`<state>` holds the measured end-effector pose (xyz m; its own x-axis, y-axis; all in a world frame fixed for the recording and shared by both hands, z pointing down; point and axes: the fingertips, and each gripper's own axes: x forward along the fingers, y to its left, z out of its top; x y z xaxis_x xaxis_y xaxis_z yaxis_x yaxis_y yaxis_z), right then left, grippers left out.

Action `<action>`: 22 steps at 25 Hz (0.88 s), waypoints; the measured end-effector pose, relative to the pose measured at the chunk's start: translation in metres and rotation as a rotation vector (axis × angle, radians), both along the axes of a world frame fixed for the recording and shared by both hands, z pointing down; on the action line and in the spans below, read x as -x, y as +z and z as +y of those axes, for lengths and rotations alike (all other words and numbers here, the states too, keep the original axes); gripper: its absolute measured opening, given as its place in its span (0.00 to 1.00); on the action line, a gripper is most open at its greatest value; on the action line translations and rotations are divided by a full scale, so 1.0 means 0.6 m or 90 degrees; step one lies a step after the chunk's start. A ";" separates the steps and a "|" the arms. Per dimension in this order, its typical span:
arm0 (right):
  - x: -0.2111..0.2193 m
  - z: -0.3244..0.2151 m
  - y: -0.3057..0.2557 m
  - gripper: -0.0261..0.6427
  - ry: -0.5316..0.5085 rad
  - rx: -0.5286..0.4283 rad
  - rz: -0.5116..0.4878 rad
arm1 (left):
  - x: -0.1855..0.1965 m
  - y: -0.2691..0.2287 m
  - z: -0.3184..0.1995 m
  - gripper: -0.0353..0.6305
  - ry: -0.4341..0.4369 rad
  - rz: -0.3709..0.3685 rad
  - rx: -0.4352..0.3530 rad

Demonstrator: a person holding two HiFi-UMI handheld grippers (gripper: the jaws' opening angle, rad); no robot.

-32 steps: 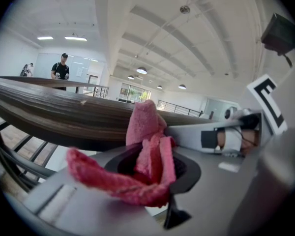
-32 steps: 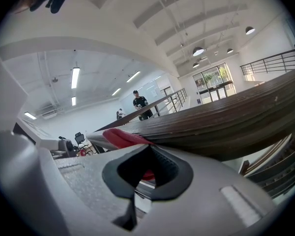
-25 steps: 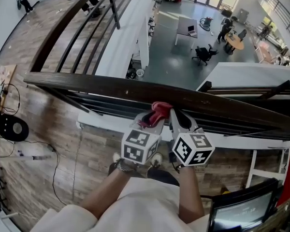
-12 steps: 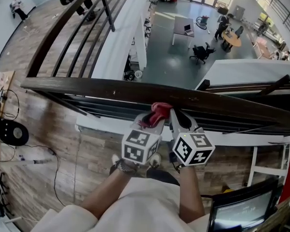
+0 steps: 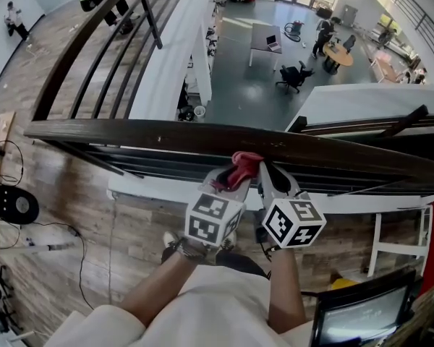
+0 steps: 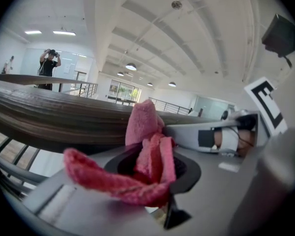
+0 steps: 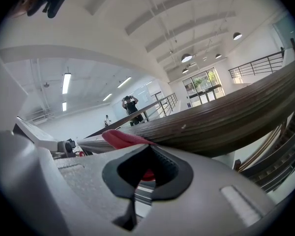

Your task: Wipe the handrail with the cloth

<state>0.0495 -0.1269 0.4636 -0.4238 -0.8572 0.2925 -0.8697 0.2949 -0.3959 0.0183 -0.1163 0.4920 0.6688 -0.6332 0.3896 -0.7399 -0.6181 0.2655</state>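
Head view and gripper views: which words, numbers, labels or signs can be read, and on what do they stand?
None can be read.
The left gripper and the right gripper bear only black-and-white square marker patterns.
The cloth and the handrail show no print.

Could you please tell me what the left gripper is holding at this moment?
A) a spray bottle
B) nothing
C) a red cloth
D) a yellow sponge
C: the left gripper has its jaws closed on the red cloth, close by the dark wooden handrail.

The grey left tool (image 5: 231, 173) and right tool (image 5: 264, 170) bear black-and-white marker cubes (image 5: 214, 219); the top (image 5: 217, 303) is cream.
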 end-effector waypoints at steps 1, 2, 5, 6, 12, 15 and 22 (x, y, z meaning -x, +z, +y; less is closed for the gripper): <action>-0.004 0.002 -0.003 0.04 0.003 -0.001 -0.001 | -0.004 -0.003 0.002 0.16 0.005 0.000 -0.003; -0.006 0.003 -0.006 0.04 0.006 -0.003 -0.002 | -0.006 -0.006 0.004 0.16 0.008 0.001 -0.006; -0.009 0.006 -0.018 0.04 0.005 -0.013 -0.001 | -0.009 -0.019 0.009 0.16 0.018 0.001 -0.023; -0.010 0.006 -0.024 0.04 0.002 -0.020 -0.001 | -0.010 -0.026 0.010 0.16 0.022 -0.002 -0.034; -0.022 -0.007 -0.062 0.04 -0.001 -0.058 -0.006 | -0.024 -0.064 0.005 0.16 0.044 -0.015 -0.089; -0.022 -0.015 -0.067 0.04 -0.001 -0.055 0.002 | -0.025 -0.069 0.001 0.16 0.043 -0.016 -0.092; -0.021 -0.036 -0.062 0.04 -0.007 -0.027 0.015 | -0.025 -0.071 -0.004 0.16 0.048 -0.034 -0.087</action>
<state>0.0622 -0.1482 0.4263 -0.4270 -0.8640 0.2666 -0.8752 0.3207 -0.3623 0.0332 -0.1189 0.4494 0.6977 -0.6311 0.3389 -0.7003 -0.7006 0.1371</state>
